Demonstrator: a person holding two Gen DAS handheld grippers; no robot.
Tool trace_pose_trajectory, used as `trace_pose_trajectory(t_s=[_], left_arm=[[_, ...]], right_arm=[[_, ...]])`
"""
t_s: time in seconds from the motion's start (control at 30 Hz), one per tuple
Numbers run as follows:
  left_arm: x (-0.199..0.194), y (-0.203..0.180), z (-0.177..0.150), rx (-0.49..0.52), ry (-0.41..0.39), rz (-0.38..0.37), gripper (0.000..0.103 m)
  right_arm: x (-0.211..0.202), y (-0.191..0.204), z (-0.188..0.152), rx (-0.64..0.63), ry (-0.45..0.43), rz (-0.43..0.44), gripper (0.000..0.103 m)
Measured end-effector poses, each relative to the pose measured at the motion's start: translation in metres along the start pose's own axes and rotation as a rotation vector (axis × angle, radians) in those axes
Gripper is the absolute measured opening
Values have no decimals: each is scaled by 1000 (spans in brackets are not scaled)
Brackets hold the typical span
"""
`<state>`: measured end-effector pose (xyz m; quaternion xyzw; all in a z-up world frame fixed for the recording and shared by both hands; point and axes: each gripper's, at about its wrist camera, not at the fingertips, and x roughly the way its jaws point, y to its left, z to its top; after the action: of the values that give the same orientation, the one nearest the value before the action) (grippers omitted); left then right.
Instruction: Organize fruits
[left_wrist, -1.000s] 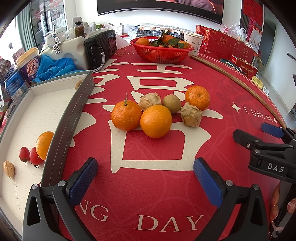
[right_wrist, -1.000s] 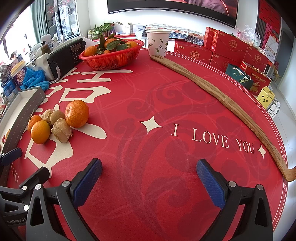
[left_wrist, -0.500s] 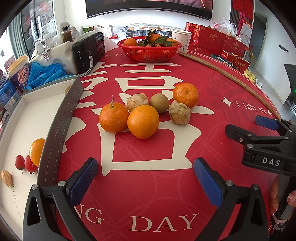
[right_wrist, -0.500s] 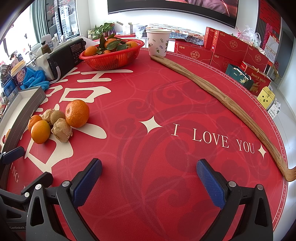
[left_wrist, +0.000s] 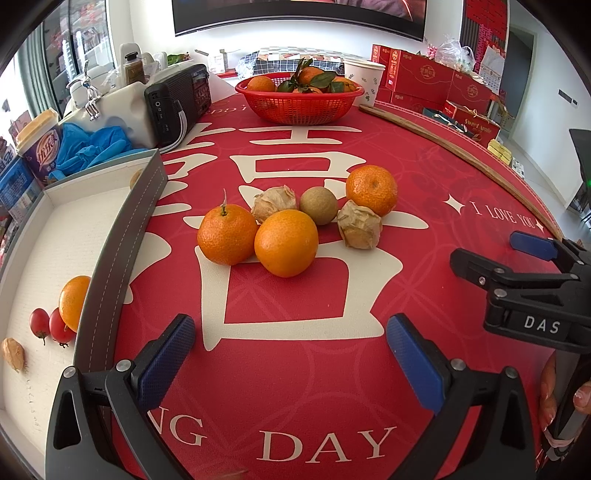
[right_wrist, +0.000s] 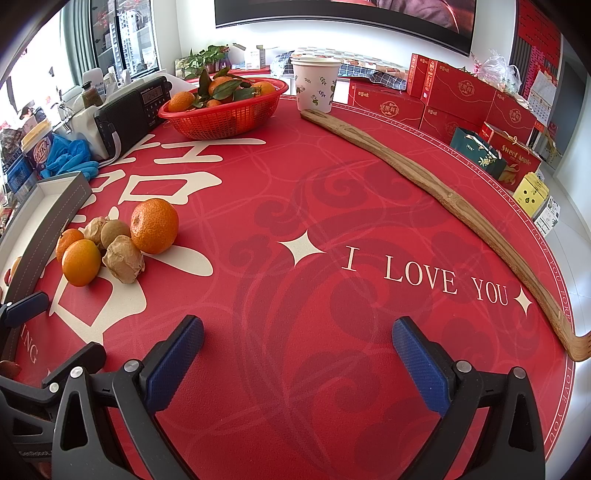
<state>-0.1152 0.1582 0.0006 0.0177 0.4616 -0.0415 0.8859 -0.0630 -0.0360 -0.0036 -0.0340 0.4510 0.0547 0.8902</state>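
Note:
A cluster of fruit lies on the red tablecloth: a stemmed orange (left_wrist: 226, 235), a smooth orange (left_wrist: 286, 242), a third orange (left_wrist: 371, 189) (right_wrist: 154, 225), a brown round fruit (left_wrist: 318, 205) and two papery husked fruits (left_wrist: 359, 229) (left_wrist: 273, 201). My left gripper (left_wrist: 290, 356) is open, short of the cluster, nothing between its fingers. A white tray (left_wrist: 48, 236) at the left holds an orange (left_wrist: 73, 302), two small red fruits (left_wrist: 51, 326) and a husked fruit (left_wrist: 13, 353). My right gripper (right_wrist: 297, 356) is open over bare cloth, right of the cluster.
A red basket (left_wrist: 299, 103) of leafy oranges stands at the back, with a black radio (left_wrist: 179, 101), a paper cup (right_wrist: 316, 86) and blue gloves (left_wrist: 88, 149) nearby. A long wooden stick (right_wrist: 436, 199) lies along the right edge. Red gift boxes (right_wrist: 461, 92) stand beyond the table.
My left gripper has shifted left and closer to the fruit cluster, which now sits more centred and larger in its view. The right gripper has barely moved.

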Motion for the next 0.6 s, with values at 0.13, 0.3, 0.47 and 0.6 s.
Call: trace_pose_trajectory(t_s=[0.13,0.3,0.47,0.6], left_arm=[[0,0,0,0,0,0,103],[0,0,0,0,0,0,103],[0,0,0,0,0,-1,103],[-1,2,0,-9,13,4,103]], right_arm=[[0,0,0,2,0,-2,102],[0,0,0,1,0,-2,102],[0,0,0,2,1,-2,102],[0,0,0,1,1,-1,102]])
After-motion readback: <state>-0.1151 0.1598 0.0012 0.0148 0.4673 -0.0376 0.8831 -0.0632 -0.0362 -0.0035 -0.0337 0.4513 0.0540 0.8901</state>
